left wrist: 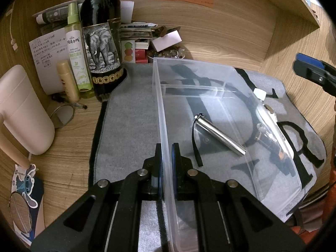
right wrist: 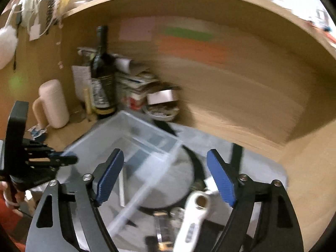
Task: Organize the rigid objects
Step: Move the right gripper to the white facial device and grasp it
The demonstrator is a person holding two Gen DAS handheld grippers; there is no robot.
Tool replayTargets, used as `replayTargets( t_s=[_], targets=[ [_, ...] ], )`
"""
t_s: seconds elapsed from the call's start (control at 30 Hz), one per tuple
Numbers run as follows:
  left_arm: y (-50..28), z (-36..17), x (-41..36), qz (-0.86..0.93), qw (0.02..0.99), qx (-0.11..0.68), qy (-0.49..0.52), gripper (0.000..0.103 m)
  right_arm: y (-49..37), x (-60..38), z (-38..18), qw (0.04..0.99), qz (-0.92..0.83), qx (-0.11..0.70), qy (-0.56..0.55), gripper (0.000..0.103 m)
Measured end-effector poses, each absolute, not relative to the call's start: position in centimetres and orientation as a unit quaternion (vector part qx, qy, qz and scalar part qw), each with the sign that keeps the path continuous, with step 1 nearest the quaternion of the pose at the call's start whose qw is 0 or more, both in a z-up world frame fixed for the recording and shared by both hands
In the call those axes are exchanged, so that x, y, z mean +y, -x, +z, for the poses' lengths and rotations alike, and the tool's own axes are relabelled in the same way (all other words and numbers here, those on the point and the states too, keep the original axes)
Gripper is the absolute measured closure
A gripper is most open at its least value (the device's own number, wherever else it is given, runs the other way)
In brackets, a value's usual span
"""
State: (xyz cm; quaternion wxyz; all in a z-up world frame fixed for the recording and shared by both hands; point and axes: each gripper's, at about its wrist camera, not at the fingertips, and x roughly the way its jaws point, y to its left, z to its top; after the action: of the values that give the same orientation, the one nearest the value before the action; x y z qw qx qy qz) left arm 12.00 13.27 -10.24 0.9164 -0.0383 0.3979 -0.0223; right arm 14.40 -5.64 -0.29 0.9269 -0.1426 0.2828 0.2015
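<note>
Clear plastic bin (left wrist: pixel 210 96) sits on a grey mat (left wrist: pixel 130 126) on the wood desk (left wrist: pixel 69 147). Left wrist view: left gripper (left wrist: pixel 167 159) is clamped on the bin's near wall, one pad inside, one outside, holding it steady. One item is in the bin: a metal tube (left wrist: pixel 220 135) with a black strap, lying flat on the floor of the big compartment. A divider crosses the far end; the small compartment behind it looks empty. Against the bin's far side lies a white tool (left wrist: pixel 267 113); through the clear wall I cannot tell for sure whether it is inside or outside. A finger of the right gripper (left wrist: pixel 310 69) shows at the right edge, above the mat and clear of everything

Right wrist view (blurred): right gripper (right wrist: pixel 166 176) stands with jaws wide apart, nothing between the pads, raised over the bin's corner. The white tool (right wrist: pixel 195 216) lies below it, by the bin's edge, with dark small items beside it that are too smeared to name

Judgement: task part done. At least the tube is binned; the tool appears just set down. Whether more items wait cannot be told; the bottle (left wrist: pixel 100 42) cluster at the back looks like standing desk clutter, not part of the sort
</note>
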Motion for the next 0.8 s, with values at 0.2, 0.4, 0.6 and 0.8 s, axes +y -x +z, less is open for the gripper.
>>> replayTargets(
  t_s=[0.2, 0.4, 0.6, 0.8],
  targets=[
    [-12.0, -10.3, 13.2, -0.022, 0.916, 0.398, 0.036, 0.096, -14.0, -9.4, -1.7, 0.93, 0.155, 0.305, 0.135, 0.022],
    [-11.9, -10.6, 13.3, -0.021, 0.915, 0.402, 0.037, 0.096, -14.9, -12.0, -5.6, 0.917, 0.13, 0.355, 0.128, 0.022],
    [-12.0, -10.7, 13.3, -0.018, 0.914, 0.405, 0.037, 0.096, -17.3, -13.4, -9.8, 0.897, 0.12, 0.414, 0.099, 0.022],
    [-12.0, -10.7, 13.3, -0.018, 0.913, 0.406, 0.037, 0.096, -18.8, -13.5, -11.8, 0.884, 0.138, 0.44, 0.075, 0.023]
  ],
)
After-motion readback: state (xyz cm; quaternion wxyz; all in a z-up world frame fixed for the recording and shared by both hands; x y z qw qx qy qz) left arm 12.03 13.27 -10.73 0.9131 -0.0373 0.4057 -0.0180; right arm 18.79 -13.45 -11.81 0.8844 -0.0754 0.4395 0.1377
